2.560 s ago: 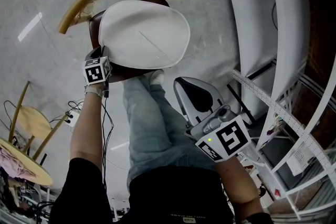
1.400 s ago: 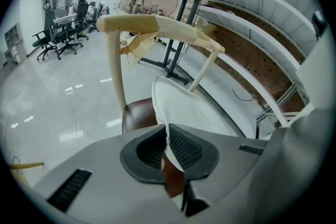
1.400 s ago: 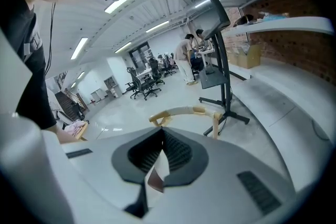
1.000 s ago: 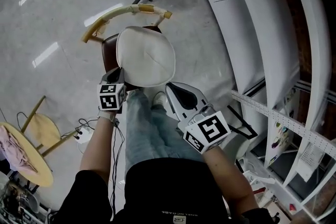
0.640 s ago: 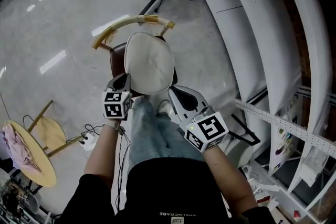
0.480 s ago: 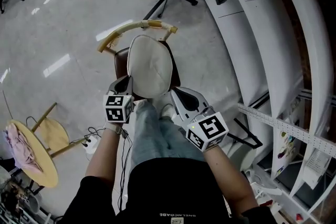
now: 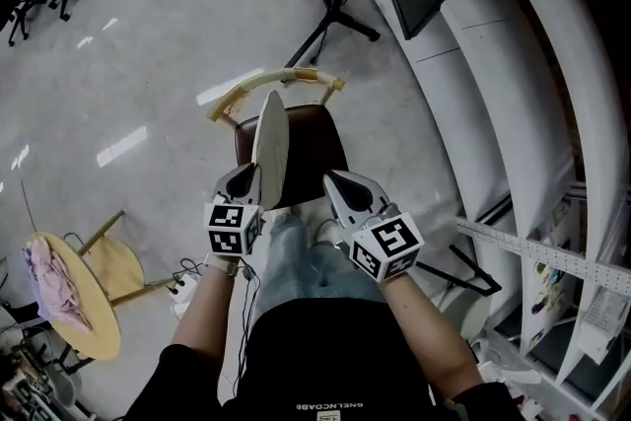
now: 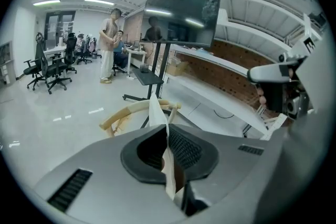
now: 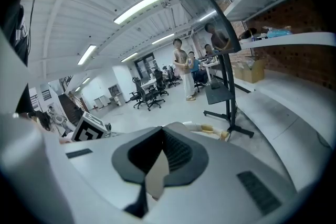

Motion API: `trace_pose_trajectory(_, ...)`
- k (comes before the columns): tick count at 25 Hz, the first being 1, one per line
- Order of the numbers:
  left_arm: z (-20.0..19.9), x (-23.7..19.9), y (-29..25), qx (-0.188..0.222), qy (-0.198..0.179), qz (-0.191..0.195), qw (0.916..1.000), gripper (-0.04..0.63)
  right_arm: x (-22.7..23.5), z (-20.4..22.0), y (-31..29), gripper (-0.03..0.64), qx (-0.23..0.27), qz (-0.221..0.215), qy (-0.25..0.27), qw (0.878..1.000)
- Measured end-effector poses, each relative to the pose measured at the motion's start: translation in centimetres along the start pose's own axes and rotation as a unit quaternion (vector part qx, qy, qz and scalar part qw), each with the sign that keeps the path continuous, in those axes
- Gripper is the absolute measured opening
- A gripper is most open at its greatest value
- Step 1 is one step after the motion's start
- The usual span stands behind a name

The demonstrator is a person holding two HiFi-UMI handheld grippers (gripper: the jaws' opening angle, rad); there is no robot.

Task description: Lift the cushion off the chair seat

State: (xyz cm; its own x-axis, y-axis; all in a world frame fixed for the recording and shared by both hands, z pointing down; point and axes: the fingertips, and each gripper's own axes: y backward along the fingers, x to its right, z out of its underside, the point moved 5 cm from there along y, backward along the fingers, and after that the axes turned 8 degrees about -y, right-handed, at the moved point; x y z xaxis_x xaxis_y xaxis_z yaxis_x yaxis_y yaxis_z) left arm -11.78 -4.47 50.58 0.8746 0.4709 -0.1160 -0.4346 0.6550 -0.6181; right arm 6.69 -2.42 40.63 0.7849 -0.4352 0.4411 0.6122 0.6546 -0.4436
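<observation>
1. The left gripper's (image 7: 246, 182) fingers are clenched on the cushion's (image 7: 270, 145) near edge, so it hangs edge-up over the brown chair seat (image 7: 312, 148), seemingly off it.
2. The right gripper's (image 7: 339, 184) fingers are closed on nothing. It waits beside the cushion, likely because one grip suffices.

Cushion (image 7: 269, 143) cream-white. Chair seat (image 7: 314, 153) dark brown. Back rail (image 7: 266, 82) pale yellow-tan. Left gripper (image 7: 248, 175), right gripper (image 7: 333, 178) grey, with black-and-white square marks on cubes. Trousers (image 7: 296, 256) light blue. Floor (image 7: 128, 64) shiny grey. Stool (image 7: 94, 301) yellow. Cloth (image 7: 47, 273) pink.
</observation>
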Motion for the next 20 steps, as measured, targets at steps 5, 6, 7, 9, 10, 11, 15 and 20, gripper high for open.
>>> trace_pose_trajectory(5,-1.1,-0.9,1.9,0.006,-0.003,-0.013,0.9999,0.025,-1.0,-1.1,-0.7,0.009,0.009,-0.013,0.009,1.0)
trace_pose_trajectory(6,-1.3,-1.1,2.3,0.007,-0.003,-0.017,0.9998,0.025,-1.2,-1.3,-0.9,0.009,0.01,-0.015,0.011,1.0)
trace_pose_trajectory(7,-1.5,-1.4,2.7,0.008,-0.003,-0.021,0.9998,0.024,-1.4,-1.6,-1.0,0.009,0.012,-0.018,0.013,1.0)
trace_pose_trajectory(9,-1.9,-2.0,3.4,0.009,-0.003,-0.03,0.9995,0.023,-1.9,-2.2,-1.3,0.009,0.015,-0.024,0.017,0.999)
trace_pose_trajectory(10,-2.1,-2.3,3.8,0.011,-0.002,-0.034,0.9994,0.023,-2.1,-2.4,-1.4,0.009,0.016,-0.027,0.019,0.999)
trace_pose_trajectory(11,-2.3,-2.5,4.1,0.012,0.0,-0.039,0.9992,0.023,-2.3,-2.7,-1.5,0.008,0.018,-0.029,0.021,0.999)
trace_pose_trajectory(15,-3.3,-3.4,5.5,0.022,0.002,-0.051,0.9984,0.023,-3.1,-3.7,-2.0,0.009,0.027,-0.04,0.031,0.998)
trace_pose_trajectory(20,-6.0,-3.4,7.4,0.044,0.0,-0.054,0.9976,0.023,-3.8,-5.0,-2.3,0.009,0.042,-0.054,0.038,0.997)
